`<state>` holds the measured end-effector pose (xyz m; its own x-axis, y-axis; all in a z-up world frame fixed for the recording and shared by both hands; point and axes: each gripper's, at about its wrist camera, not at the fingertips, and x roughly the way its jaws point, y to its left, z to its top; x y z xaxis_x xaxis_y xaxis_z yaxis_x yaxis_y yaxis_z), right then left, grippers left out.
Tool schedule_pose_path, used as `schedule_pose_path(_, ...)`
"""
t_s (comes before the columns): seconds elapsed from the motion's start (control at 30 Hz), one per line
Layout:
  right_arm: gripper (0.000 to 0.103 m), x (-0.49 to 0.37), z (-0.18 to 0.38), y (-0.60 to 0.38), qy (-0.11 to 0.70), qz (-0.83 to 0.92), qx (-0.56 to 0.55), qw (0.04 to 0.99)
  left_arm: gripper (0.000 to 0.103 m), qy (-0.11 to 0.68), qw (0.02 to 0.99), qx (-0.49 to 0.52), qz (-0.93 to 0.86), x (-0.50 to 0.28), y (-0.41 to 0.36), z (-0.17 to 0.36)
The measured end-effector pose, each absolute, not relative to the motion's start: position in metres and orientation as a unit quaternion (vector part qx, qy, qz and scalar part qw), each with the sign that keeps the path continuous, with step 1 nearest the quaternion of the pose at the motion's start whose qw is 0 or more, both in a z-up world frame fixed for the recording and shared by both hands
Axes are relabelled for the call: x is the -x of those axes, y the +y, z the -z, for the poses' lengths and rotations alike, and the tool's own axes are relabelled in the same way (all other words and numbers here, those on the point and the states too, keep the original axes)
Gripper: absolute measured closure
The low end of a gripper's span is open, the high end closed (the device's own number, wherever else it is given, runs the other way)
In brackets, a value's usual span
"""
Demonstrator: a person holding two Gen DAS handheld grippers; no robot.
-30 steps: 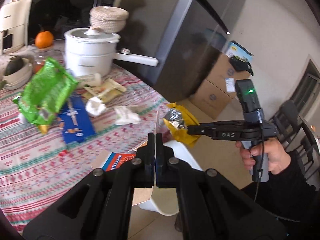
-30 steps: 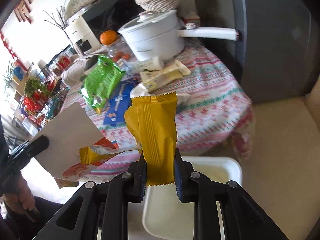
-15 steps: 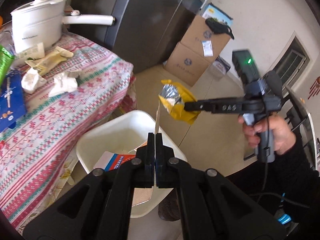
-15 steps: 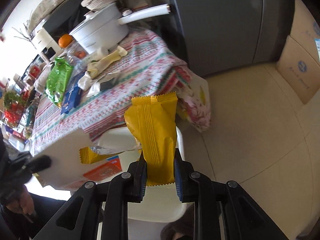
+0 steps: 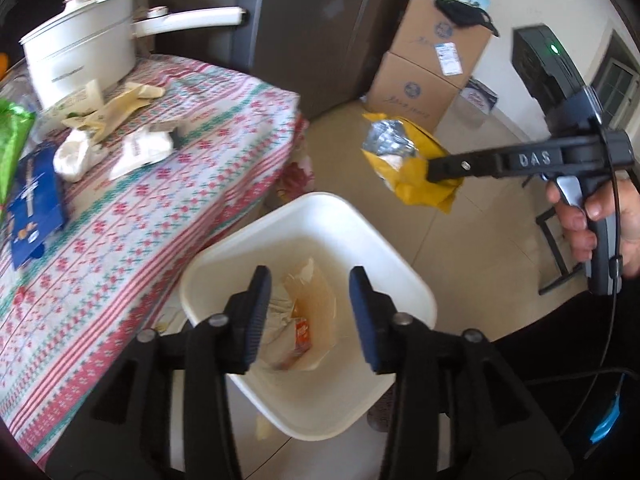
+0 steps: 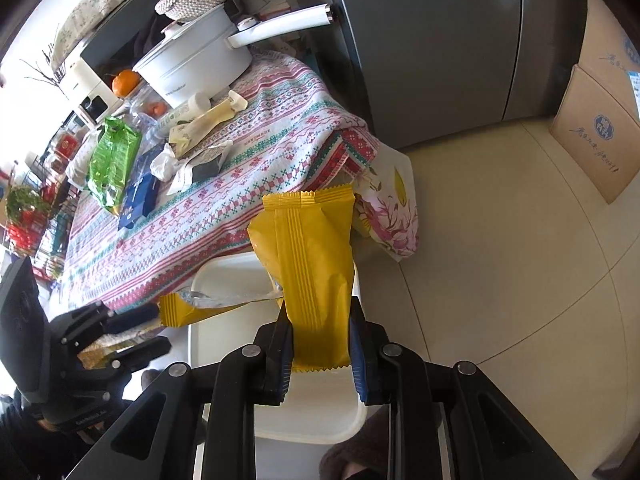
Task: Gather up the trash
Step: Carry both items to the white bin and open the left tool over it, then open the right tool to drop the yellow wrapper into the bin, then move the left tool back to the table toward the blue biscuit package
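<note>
Your left gripper [image 5: 310, 316] hangs spread and empty right over the white bin [image 5: 404, 276], where a carton [image 5: 298, 330] lies, while your right gripper [image 6: 322, 354] pinches the yellow wrapper [image 6: 310, 264] above the bin's rim, placed to drop in.

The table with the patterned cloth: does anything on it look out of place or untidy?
Yes. Torn wrappers and crumpled tissue lie scattered near the white pot, beside a green snack bag and a blue packet. It is loose trash, not yet in the white bin on the floor by the table.
</note>
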<state>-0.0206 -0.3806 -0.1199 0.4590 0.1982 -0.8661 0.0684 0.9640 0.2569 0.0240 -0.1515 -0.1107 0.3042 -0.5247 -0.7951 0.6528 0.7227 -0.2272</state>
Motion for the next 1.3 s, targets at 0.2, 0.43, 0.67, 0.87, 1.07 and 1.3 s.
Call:
schedule_pose_path(0.2,0.078,0.017,0.127,-0.368,0.533,-0.045,-0.115,0.837,0.044,0.473,0.82,-0.07,0.314,-0.036,-0.132,0.111)
schedule_pose_path(0.43,0.077,0.01,0.137,-0.347,0.554,-0.057,-0.088,0.826,0.031,0.491,0.829,-0.073,0.258,-0.046,-0.107,0.114)
schedule_pose_path(0.67,0.073,0.002,0.146,-0.326,0.576,-0.064,-0.065,0.812,0.02,0.501,0.834,-0.057,0.225,-0.054,-0.083,0.113)
schedule_pose_path(0.87,0.034,-0.004,0.147,-0.313,0.586,-0.061,-0.06,0.806,0.017,0.498,0.841,-0.058,0.205,-0.055,-0.072,0.11)
schedule_pose_path(1.07,0.033,-0.009,0.142,-0.306,0.583,-0.057,-0.05,0.809,0.016,0.499,0.842,-0.054,0.199,-0.057,-0.066,0.109)
schedule_pose_path(1.3,0.032,-0.015,0.137,-0.299,0.578,-0.054,-0.05,0.813,0.015,0.494,0.847,-0.049,0.192,-0.061,-0.059,0.105)
